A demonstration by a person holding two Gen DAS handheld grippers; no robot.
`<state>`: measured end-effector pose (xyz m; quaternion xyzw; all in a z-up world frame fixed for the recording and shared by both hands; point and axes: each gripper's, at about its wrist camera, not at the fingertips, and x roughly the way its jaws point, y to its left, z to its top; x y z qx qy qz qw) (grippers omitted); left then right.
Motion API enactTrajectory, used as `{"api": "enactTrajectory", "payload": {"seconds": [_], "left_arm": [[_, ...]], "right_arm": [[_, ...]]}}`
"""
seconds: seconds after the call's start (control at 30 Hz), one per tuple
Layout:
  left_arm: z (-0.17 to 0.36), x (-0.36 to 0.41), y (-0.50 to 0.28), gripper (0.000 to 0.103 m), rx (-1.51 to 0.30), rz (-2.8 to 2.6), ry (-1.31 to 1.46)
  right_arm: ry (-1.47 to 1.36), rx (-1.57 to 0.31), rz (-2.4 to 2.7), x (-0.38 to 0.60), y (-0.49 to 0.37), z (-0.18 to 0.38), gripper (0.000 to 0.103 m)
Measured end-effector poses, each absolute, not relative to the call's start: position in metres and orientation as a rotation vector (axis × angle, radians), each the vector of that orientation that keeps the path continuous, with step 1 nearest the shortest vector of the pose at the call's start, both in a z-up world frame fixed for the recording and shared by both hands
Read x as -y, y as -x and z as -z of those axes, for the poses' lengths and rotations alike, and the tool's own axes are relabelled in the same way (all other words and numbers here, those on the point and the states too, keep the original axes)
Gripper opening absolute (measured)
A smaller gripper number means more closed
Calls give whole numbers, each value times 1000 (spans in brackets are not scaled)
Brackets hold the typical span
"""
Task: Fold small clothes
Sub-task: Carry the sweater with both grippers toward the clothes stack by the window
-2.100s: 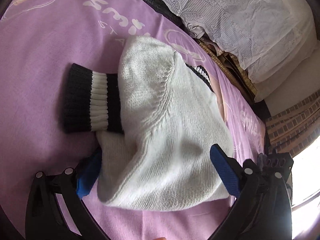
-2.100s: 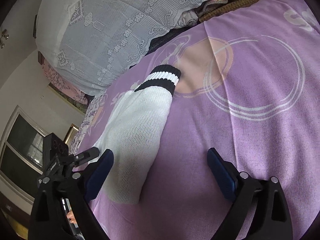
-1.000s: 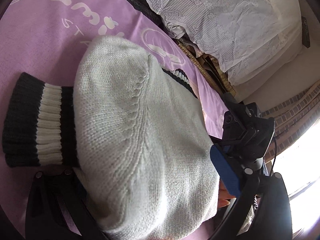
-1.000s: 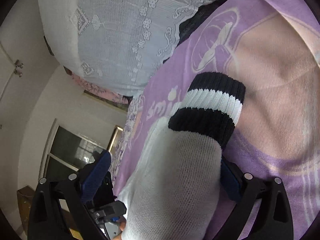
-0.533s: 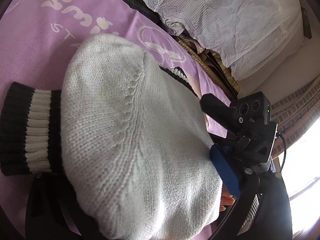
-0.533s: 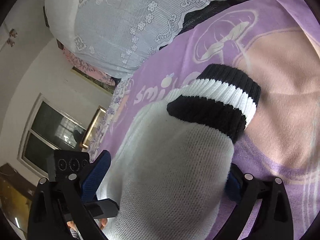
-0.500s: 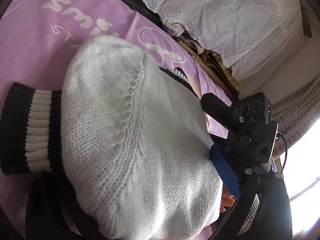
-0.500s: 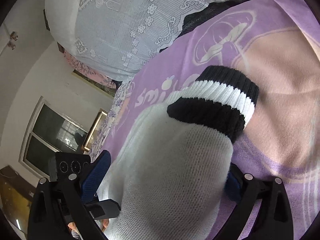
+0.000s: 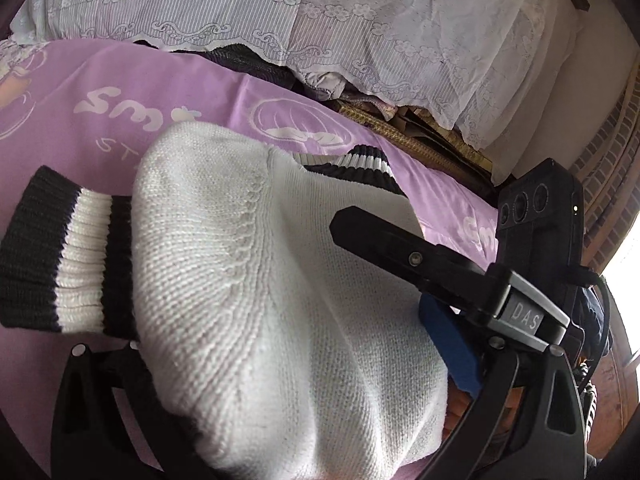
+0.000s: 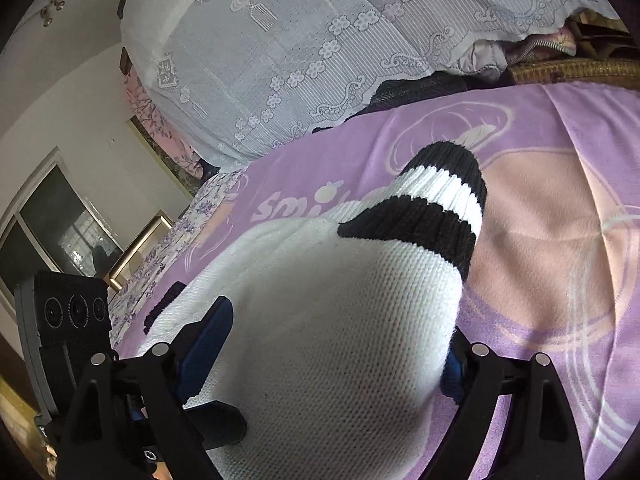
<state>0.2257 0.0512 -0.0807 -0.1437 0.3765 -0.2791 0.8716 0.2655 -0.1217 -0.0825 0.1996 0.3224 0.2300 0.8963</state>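
Evidently both grippers straddle the white sweater (image 9: 280, 300) on the purple bedspread (image 9: 100, 92) to double it over: the right gripper (image 10: 332, 344) is closing around a sleeve (cuff (image 10: 432, 216) ahead), while the left gripper (image 9: 288, 364) is half-hidden, its grip unclear.

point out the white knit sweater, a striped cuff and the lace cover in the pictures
white knit sweater (image 9: 260, 300), left wrist view, on the middle of the white knit body.
striped cuff (image 10: 436, 204), right wrist view, on the white band between the black ones.
lace cover (image 9: 360, 20), left wrist view, on the flowered lace.
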Motion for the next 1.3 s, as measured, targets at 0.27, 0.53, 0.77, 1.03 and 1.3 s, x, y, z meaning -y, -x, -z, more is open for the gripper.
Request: {"api": "enactTrajectory", "payload": {"seconds": [0.27, 0.53, 0.77, 1.03, 1.3], "left_arm": [[67, -36, -205, 98, -724, 591, 215], [55, -13, -175, 98, -666, 617, 121], [49, 15, -144, 97, -624, 641, 8], [62, -6, -155, 97, -686, 627, 81], [89, -66, -197, 97, -841, 634, 399]], "right_arm": [[-427, -621, -458, 134, -240, 71, 90], [-493, -603, -440, 156, -203, 65, 90], [-516, -616, -421, 171, -171, 62, 85], [-566, -692, -363, 190, -168, 85, 75], [-603, -727, -370, 193, -172, 98, 77]]}}
